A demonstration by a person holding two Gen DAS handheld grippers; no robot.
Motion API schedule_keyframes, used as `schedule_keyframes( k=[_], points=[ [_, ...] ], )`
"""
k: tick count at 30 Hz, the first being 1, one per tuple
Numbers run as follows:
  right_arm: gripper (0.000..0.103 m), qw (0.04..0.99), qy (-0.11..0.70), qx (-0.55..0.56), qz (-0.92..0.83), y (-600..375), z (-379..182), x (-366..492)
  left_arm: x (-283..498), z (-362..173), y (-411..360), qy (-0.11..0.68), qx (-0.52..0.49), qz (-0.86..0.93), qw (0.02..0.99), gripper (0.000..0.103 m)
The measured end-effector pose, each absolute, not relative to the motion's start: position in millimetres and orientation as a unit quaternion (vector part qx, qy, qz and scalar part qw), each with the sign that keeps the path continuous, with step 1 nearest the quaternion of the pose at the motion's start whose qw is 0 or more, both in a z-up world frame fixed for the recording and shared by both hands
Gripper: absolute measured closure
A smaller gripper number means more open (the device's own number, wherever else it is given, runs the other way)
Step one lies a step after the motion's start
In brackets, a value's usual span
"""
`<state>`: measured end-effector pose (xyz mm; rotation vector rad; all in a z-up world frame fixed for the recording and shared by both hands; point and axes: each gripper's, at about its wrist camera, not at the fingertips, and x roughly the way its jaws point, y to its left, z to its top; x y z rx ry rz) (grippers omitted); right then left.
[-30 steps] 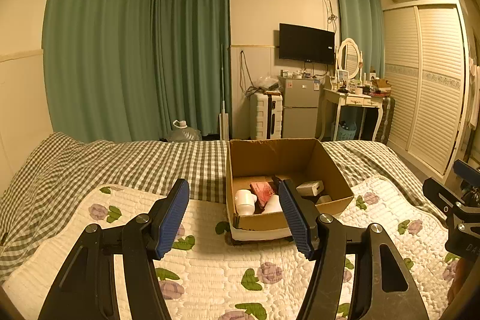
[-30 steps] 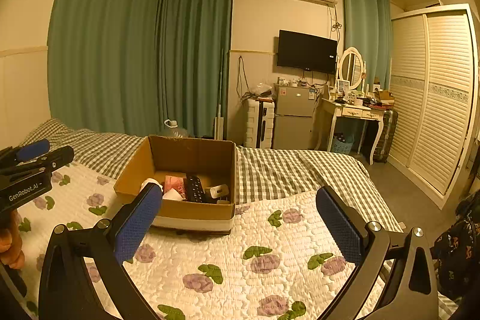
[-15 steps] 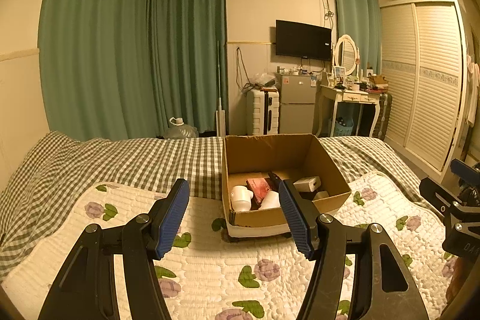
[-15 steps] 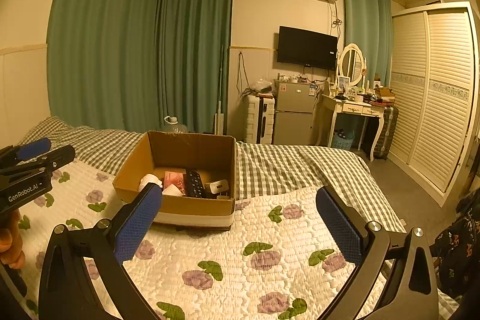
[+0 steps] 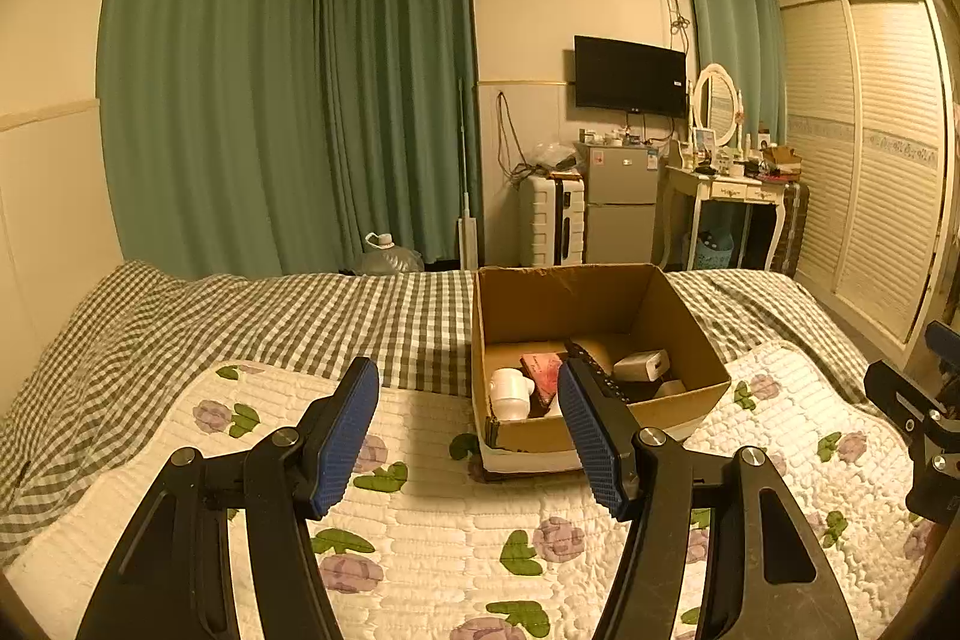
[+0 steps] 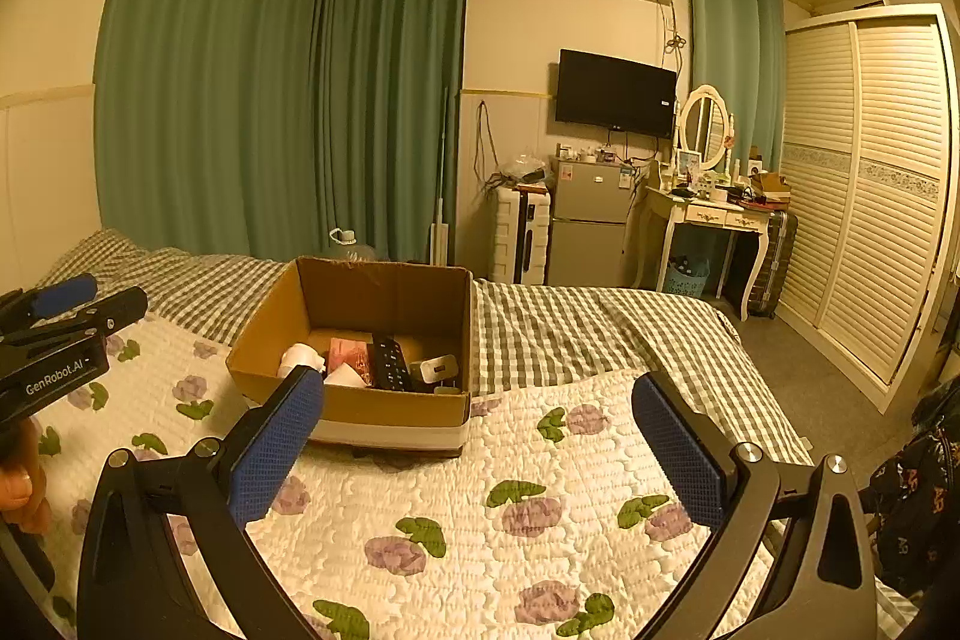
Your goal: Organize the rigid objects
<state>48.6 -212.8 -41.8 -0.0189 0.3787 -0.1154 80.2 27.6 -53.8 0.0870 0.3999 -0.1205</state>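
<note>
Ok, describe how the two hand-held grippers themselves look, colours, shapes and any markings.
Both look alike. The left hand-held gripper has two black angular fingers with triangular cut-outs and silver pivot bolts, each tipped with a blue textured pad. The right hand-held gripper is built the same. Seen from the right camera, the left one's black body bears white "GenRobot.AI" lettering. No cables or sleeves show.

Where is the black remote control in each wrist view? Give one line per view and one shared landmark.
Left wrist view: the black remote control lies in the cardboard box, right of centre, partly behind the left tongs' right pad.
Right wrist view: the remote lies mid-box, left of centre, right of the pink packet.
Shared landmark: the wall television.
</note>
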Motion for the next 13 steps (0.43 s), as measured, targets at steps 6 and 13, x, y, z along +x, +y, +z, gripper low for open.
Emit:
schedule_keyframes(
  k=[6, 13],
  points=[
    [0.0, 0.979, 0.196, -0.004, -0.057, -212.7, -45.0, 50.5, 77.6, -51.4, 25.3, 0.193, 0.045, -0.069, 0.978, 0.038],
    [0.0, 0.978, 0.198, -0.003, -0.059, -212.8, -45.9, 50.1, 75.7, -51.1, 19.1, 0.199, 0.051, -0.074, 0.976, 0.038]
  ],
)
